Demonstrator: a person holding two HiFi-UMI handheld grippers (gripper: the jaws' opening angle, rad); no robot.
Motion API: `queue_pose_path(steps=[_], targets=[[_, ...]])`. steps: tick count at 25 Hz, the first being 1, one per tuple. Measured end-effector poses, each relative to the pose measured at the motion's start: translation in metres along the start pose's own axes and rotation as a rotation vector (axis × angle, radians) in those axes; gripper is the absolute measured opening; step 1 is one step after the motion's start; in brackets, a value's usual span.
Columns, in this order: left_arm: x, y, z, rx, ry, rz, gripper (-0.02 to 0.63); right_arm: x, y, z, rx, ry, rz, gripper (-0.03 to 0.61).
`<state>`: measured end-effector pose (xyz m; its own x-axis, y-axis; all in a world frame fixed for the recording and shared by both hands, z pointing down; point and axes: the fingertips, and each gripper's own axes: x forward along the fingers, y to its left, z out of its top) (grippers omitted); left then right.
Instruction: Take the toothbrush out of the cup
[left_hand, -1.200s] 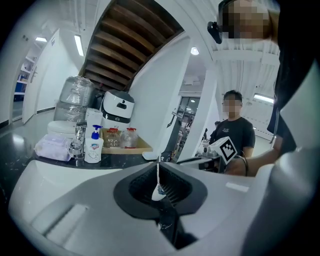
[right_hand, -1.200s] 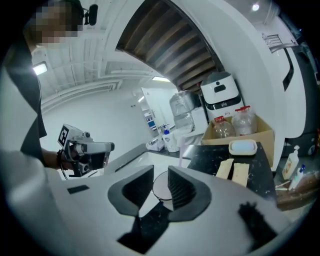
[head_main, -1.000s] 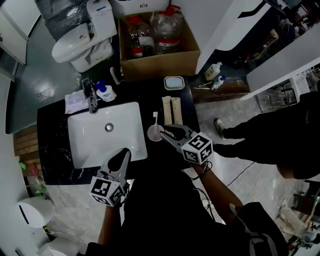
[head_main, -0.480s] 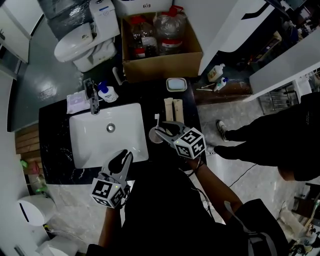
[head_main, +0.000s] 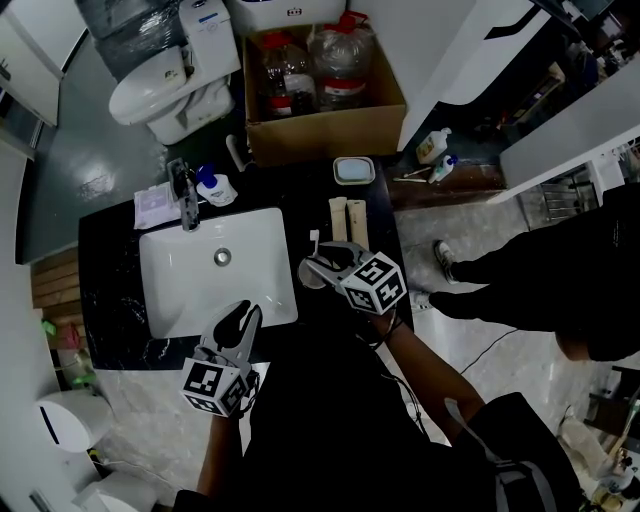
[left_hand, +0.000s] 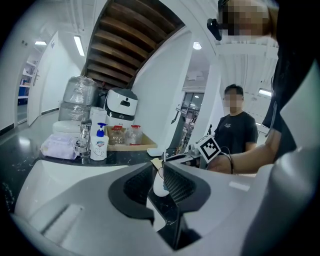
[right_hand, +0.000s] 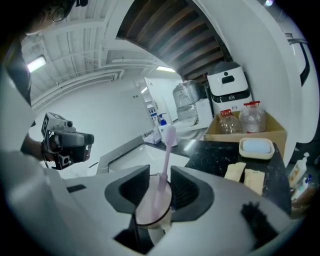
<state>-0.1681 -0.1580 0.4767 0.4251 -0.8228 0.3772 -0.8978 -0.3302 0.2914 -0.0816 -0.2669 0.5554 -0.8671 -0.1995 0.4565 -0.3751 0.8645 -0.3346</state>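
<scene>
A pale pink cup (head_main: 305, 273) stands on the black counter (head_main: 110, 290) just right of the sink, with a pink toothbrush (head_main: 313, 240) upright in it. My right gripper (head_main: 318, 262) is over the cup's rim and open. In the right gripper view the toothbrush (right_hand: 167, 150) rises between the two pads with a gap on each side, and the cup (right_hand: 150, 212) sits just below the right gripper (right_hand: 160, 182). My left gripper (head_main: 247, 308) hovers over the sink's front edge, pointing at the cup (left_hand: 160, 187). The left gripper (left_hand: 157, 172) shows only a narrow gap, with nothing in it.
The white sink (head_main: 170, 300) has a faucet (head_main: 187, 200) and a soap bottle (head_main: 212, 185) behind it. Two packets (head_main: 347, 218) and a soap dish (head_main: 352, 170) lie beyond the cup. A cardboard box (head_main: 320, 125) with bottles and a toilet (head_main: 170, 80) stand behind. A person (head_main: 560, 270) stands at the right.
My right gripper has moved a little left and down onto the cup, so its jaws now straddle the toothbrush. The left gripper has stayed put.
</scene>
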Motion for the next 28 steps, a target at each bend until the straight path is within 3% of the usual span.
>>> queue_pose_path(steps=[3,5,17,28], targets=[[0.001,-0.001,0.000,-0.016,-0.001,-0.003,0.078,-0.001,-0.001,0.000,-0.020,0.005,-0.006,0.121],[0.002,0.000,0.001,-0.031,-0.006,-0.003,0.078,-0.002,-0.002,0.000,-0.026,0.011,-0.007,0.058],[0.010,-0.006,-0.002,0.005,0.006,-0.020,0.077,-0.015,0.007,0.008,-0.032,-0.018,0.030,0.054],[0.012,-0.004,0.004,-0.018,-0.015,-0.037,0.077,-0.038,0.014,0.028,0.004,-0.102,0.021,0.054]])
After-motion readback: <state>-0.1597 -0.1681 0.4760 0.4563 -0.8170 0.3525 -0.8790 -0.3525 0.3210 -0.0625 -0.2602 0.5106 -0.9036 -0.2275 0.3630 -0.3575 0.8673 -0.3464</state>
